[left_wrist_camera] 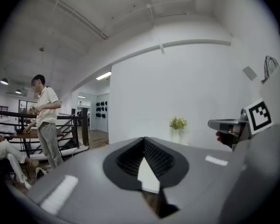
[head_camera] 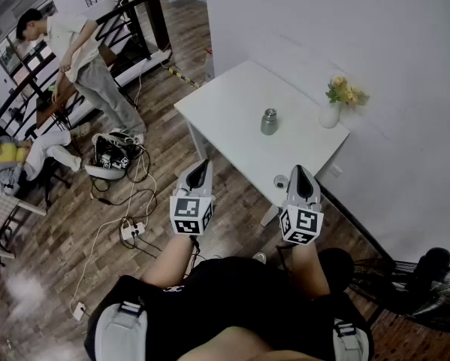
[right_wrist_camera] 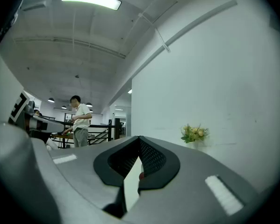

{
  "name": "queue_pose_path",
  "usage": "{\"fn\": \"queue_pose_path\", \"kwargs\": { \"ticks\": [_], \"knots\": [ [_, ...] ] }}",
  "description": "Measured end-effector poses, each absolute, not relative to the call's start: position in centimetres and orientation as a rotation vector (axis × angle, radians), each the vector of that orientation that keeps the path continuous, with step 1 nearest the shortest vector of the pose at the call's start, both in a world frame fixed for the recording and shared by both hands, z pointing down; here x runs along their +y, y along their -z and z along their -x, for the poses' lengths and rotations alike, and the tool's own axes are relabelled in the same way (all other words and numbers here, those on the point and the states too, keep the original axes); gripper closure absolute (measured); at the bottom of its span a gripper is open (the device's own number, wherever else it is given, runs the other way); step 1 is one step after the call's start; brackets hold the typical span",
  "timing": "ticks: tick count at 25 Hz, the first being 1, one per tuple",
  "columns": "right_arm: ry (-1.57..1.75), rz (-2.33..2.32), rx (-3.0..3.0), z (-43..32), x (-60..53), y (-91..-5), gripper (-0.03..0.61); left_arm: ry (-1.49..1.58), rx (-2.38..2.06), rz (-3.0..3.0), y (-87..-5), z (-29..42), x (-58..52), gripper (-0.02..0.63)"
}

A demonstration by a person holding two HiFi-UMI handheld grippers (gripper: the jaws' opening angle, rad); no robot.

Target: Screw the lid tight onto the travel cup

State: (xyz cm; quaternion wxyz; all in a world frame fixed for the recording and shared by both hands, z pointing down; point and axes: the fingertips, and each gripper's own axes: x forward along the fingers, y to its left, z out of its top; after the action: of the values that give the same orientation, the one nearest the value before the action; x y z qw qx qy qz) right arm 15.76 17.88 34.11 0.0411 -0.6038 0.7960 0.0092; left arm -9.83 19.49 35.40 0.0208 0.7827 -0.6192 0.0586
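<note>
The cup (head_camera: 269, 121), small and metallic, stands upright near the middle of the white table (head_camera: 228, 100), with no lid on it that can be made out. The lid (head_camera: 280, 181), a small round piece, lies on the table near its front edge, well apart from the cup and just beside the tip of the right gripper (head_camera: 299, 171). A white vase (head_camera: 330, 115) of yellow flowers stands to the right of the cup, close to the wall.

Both grippers are held about level in front of the table's near edge, side by side and apart from each other. The left gripper (head_camera: 202, 164) hangs over the wooden floor (head_camera: 74, 224), short of the table. Its own view shows its jaws closed tip to tip with nothing between them. The right gripper's jaws are likewise pressed together and empty. Neither touches cup or lid.

Off to the left, a person (head_camera: 78, 55) stands by a black railing (head_camera: 131, 17) and another (head_camera: 18, 156) sits. Cables (head_camera: 127, 194) trail across the floor.
</note>
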Motion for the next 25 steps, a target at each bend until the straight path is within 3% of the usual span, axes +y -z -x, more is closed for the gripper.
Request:
{"fn": "queue_pose_path", "kwargs": {
  "ticks": [25],
  "knots": [
    [-0.045,1.927,2.381,-10.3,21.5,-34.2,0.580,-0.128,-1.809,-2.477,-36.6,15.3,21.8,0.558]
  ]
}}
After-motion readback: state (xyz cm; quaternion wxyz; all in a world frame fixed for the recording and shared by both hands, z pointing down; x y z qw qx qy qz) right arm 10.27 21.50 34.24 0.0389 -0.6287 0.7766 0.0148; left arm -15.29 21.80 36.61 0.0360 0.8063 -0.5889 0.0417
